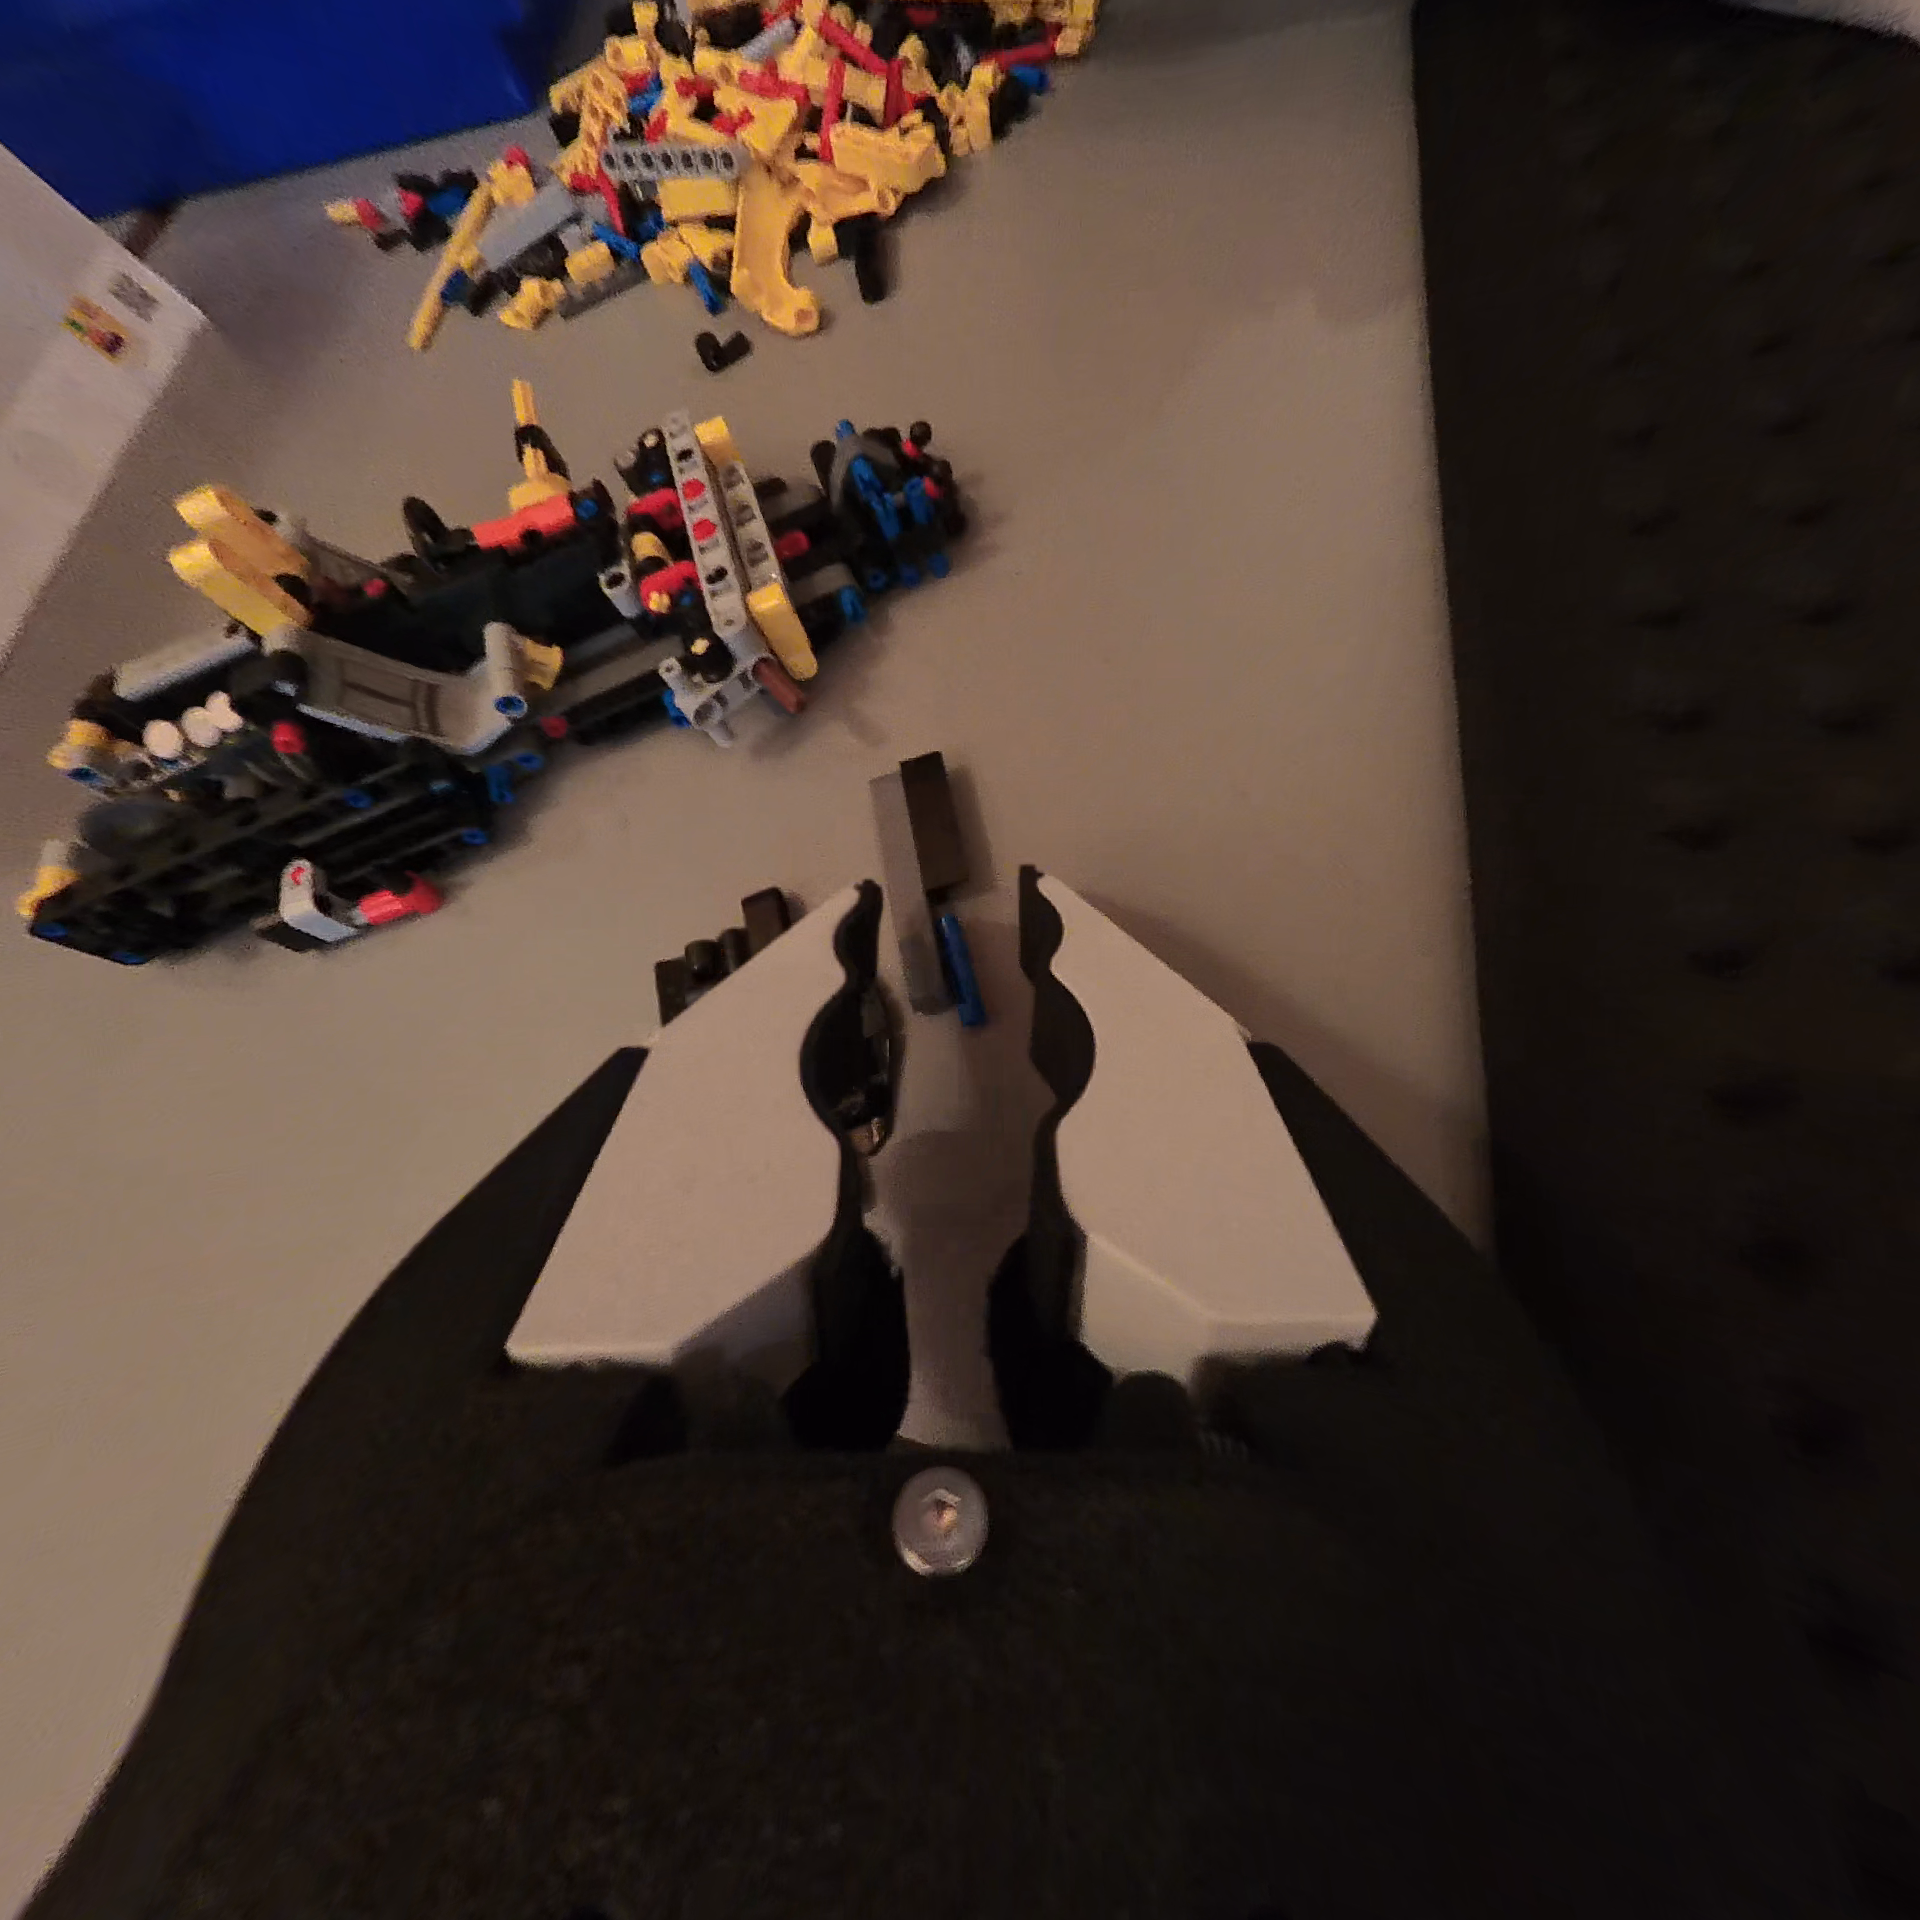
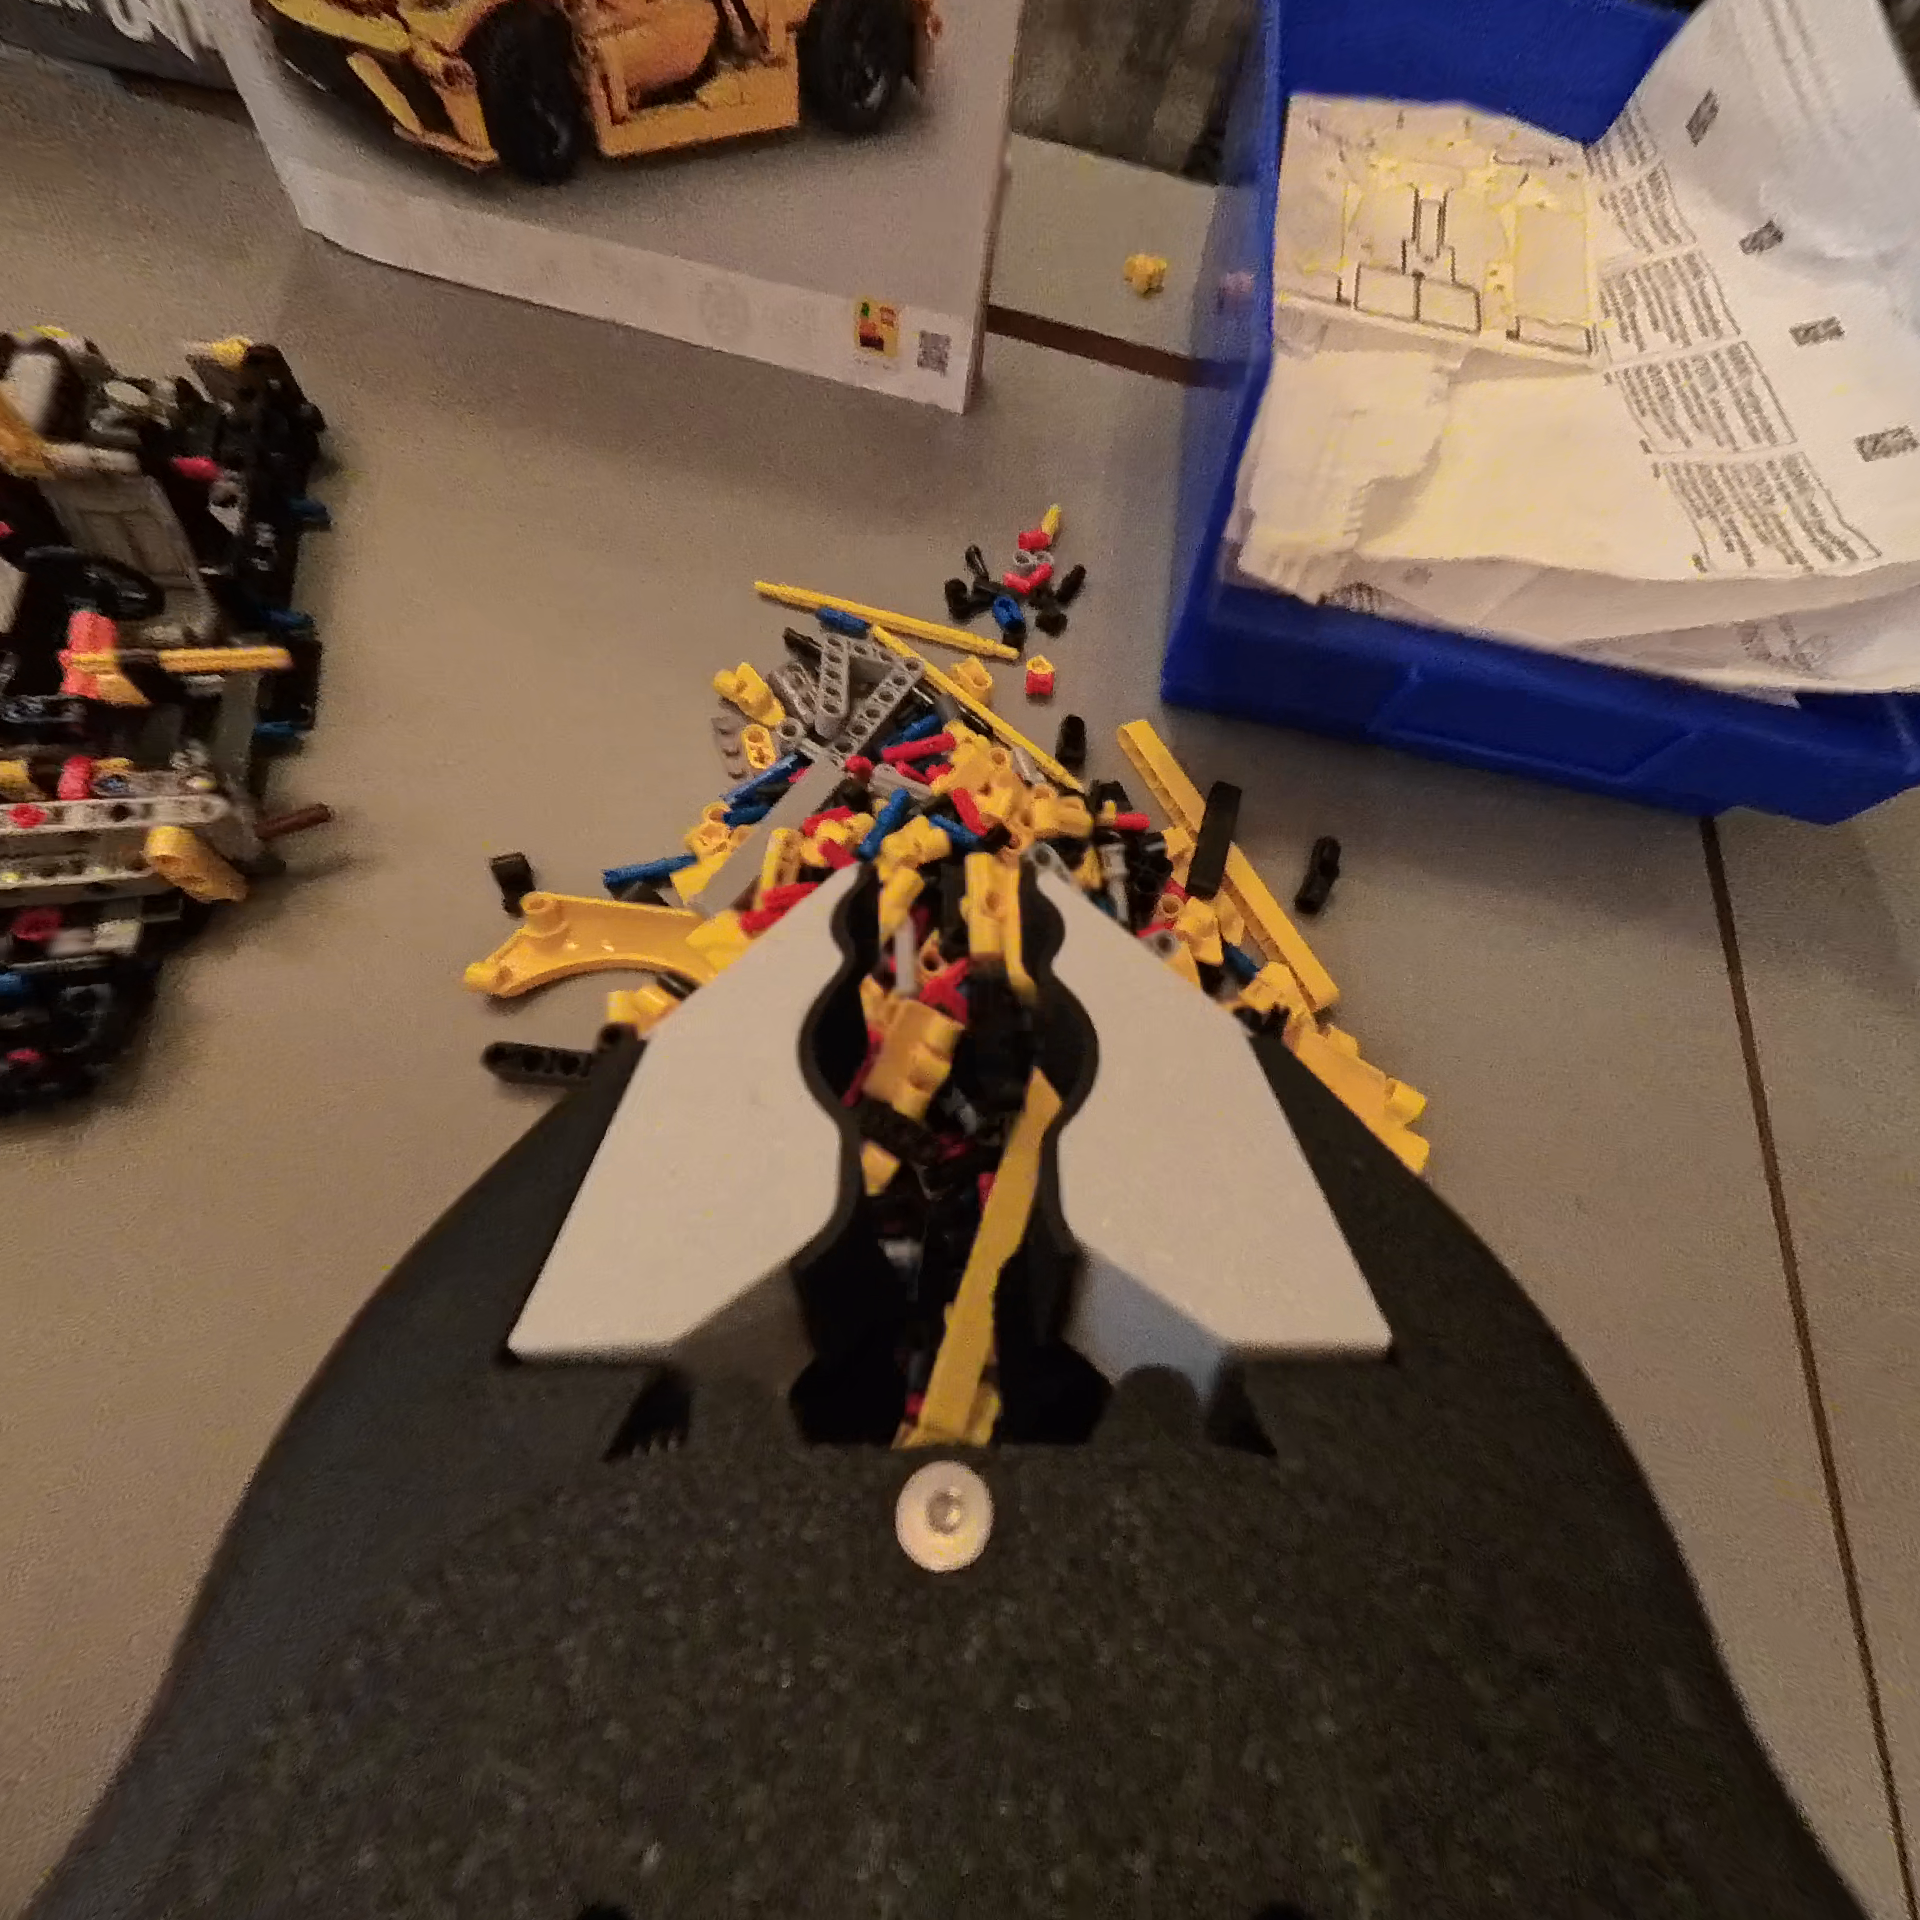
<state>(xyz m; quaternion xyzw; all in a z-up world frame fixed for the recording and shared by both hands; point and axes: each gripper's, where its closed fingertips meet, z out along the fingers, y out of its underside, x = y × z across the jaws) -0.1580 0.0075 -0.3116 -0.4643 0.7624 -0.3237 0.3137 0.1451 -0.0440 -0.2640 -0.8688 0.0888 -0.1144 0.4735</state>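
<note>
In the left wrist view my left gripper (image 1: 945, 888) is open and low over the grey table (image 1: 1195, 623). A small part of grey, black and blue pieces (image 1: 925, 873) lies between its fingertips, close to the left finger and apart from the right one. A few black pieces (image 1: 727, 951) lie just left of the left finger. A half-built model in black, yellow and grey (image 1: 468, 644) lies ahead to the left. In the right wrist view my right gripper (image 2: 945, 873) is open over a pile of loose yellow, red, blue and black pieces (image 2: 935, 790), holding nothing.
The loose pile also shows at the top of the left wrist view (image 1: 790, 135). A blue bin (image 2: 1507, 707) with printed sheets (image 2: 1558, 416) stands at the right. A box with a yellow car picture (image 2: 644, 187) stands behind. The model (image 2: 125, 707) is at the left. A dark surface (image 1: 1683, 727) borders the table's right.
</note>
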